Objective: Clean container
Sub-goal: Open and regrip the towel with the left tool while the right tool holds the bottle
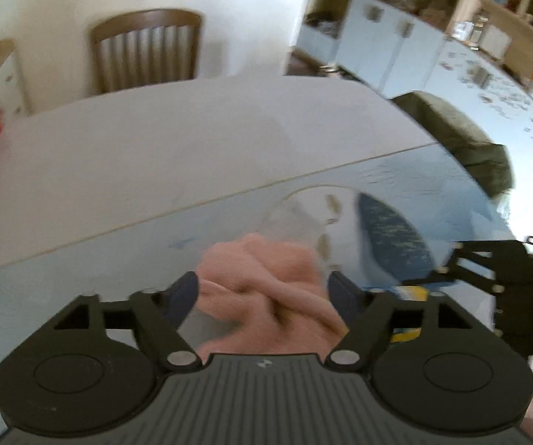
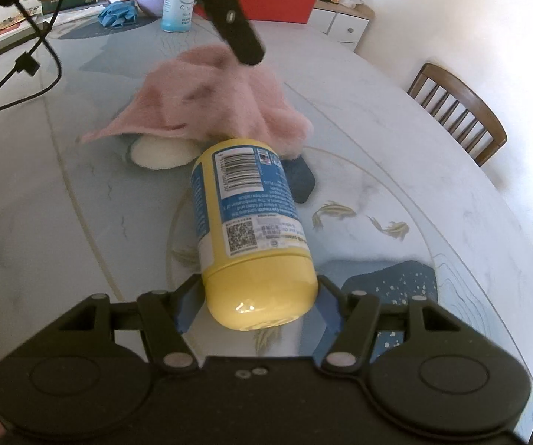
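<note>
While the right gripper (image 2: 257,307) pinches the base of the yellow plastic container with the blue label (image 2: 246,230), held lying sideways over the table, the left gripper (image 1: 264,293) has its jaws clamped on a bunched pink cloth (image 1: 262,282) draped over the far end. Looks like mid-wipe; next I'd rub the cloth along the body.

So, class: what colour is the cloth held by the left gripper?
Pink; the cloth shows best in the right wrist view, draped over the container's far end.
</note>
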Demonstrator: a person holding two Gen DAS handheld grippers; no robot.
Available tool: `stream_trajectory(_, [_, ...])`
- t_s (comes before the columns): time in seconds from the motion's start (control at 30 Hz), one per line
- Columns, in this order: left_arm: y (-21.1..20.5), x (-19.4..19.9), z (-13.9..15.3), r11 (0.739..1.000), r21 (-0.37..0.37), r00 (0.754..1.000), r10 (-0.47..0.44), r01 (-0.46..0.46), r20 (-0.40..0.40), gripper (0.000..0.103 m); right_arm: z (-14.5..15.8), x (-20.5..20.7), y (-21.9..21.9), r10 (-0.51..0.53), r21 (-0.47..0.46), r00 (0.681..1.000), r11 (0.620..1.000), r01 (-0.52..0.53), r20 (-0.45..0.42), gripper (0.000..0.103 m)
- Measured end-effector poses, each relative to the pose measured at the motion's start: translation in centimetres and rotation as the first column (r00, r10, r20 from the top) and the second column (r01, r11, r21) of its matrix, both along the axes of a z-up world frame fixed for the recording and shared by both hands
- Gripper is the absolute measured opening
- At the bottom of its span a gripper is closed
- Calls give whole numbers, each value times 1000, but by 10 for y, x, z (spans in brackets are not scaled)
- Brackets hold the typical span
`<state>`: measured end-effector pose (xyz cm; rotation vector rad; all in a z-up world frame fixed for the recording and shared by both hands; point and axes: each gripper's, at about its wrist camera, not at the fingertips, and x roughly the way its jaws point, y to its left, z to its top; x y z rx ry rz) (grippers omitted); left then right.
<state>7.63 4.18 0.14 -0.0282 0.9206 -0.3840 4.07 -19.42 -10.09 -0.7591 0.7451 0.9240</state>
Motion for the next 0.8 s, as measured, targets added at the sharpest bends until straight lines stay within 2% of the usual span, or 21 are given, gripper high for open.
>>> stream_trajectory(0.07, [-12, -2, -1, 998, 8, 998, -67, 67, 0, 81, 0, 0, 0, 1, -2, 1000, 1000, -1, 1, 63])
stream_trajectory(0.17, [-26, 1, -13, 991, 87, 995, -101, 100, -1, 81, 0, 0, 0, 5, -6, 1000, 1000, -5, 2, 63])
stream_trajectory(0.27, [-30, 15, -36, 990, 121, 996, -71, 76, -45, 81, 0, 0, 0, 8, -8, 1000, 1000, -8, 3, 63])
stream_trajectory(0.37, [-28, 26, -54, 994, 99, 996, -47, 55, -79, 79, -1, 0, 0, 5, -6, 1000, 1000, -5, 3, 63])
stream_trajectory(0.5, [-22, 34, -68, 998, 58, 994, -14, 21, -107, 33, 0, 0, -1, 7, -5, 1000, 1000, -7, 4, 63])
stream_trajectory(0.6, [-13, 34, -62, 1000, 16, 993, 15, -14, -116, 26, 0, 1, -1, 4, -3, 1000, 1000, -4, 0, 63])
stream_trajectory(0.8, [-15, 9, -12, 996, -74, 996, -53, 48, -67, 25, 2, 4, 0, -16, 7, 1000, 1000, 16, -19, 63])
